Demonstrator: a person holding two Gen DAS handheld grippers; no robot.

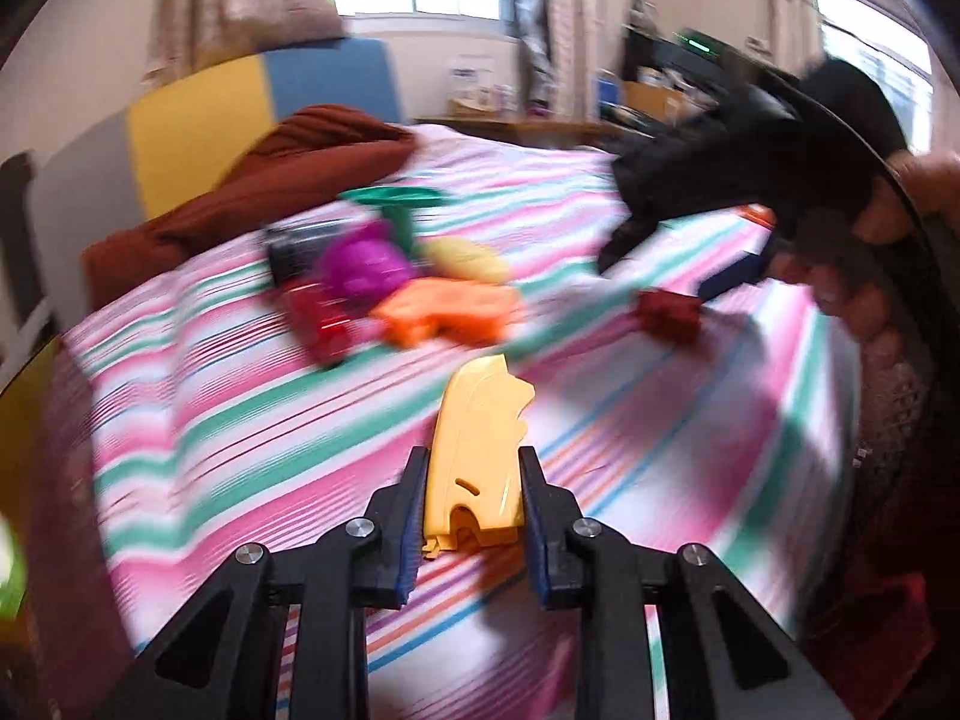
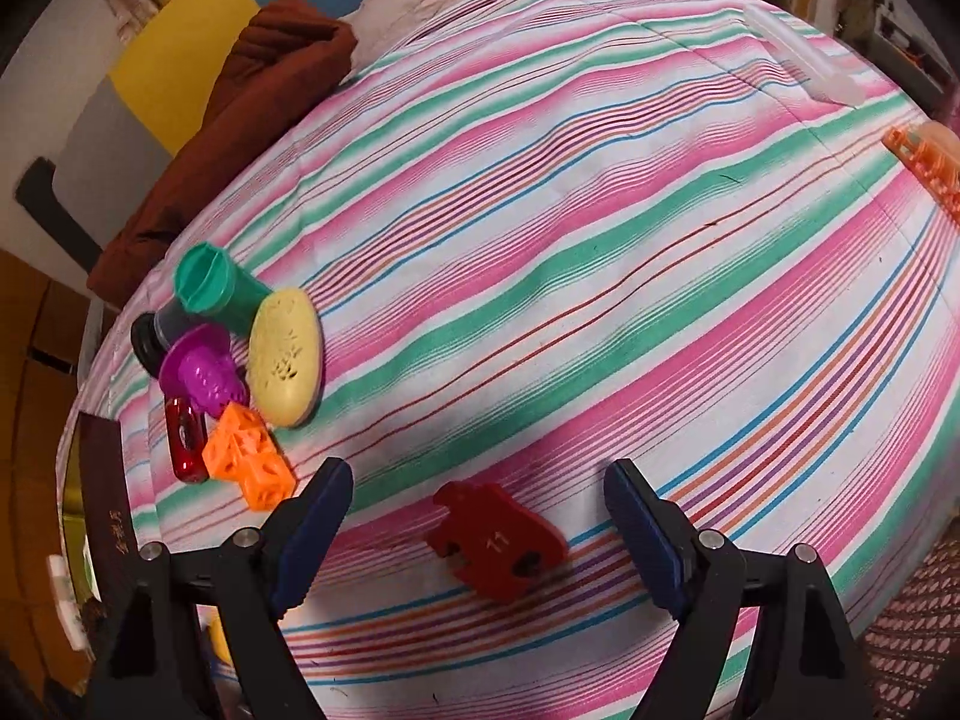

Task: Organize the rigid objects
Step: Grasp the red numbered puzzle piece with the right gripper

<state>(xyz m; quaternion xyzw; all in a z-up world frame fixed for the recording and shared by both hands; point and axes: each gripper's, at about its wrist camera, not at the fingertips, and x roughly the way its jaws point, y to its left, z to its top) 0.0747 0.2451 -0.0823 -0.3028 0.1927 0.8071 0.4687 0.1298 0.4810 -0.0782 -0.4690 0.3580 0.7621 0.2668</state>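
Yellow plastic piece (image 1: 474,450): lower centre of left wrist view, clenched in left tongs (image 1: 474,480), over striped bed (image 1: 240,420). Red flat piece (image 2: 498,540): lower centre of right view, lying on bed between released right tongs (image 2: 480,510), untouched. Toy pile (image 2: 240,372): left of frame. Step: gathering strays. Next: carry yellow piece to pile; right tongs lower, clamp red piece.

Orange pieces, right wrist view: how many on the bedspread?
2. Orange lattice block lies at the near end of the toy cluster on the left; orange comb-like piece sits at the far right edge, partly cut off. More may be out of frame.
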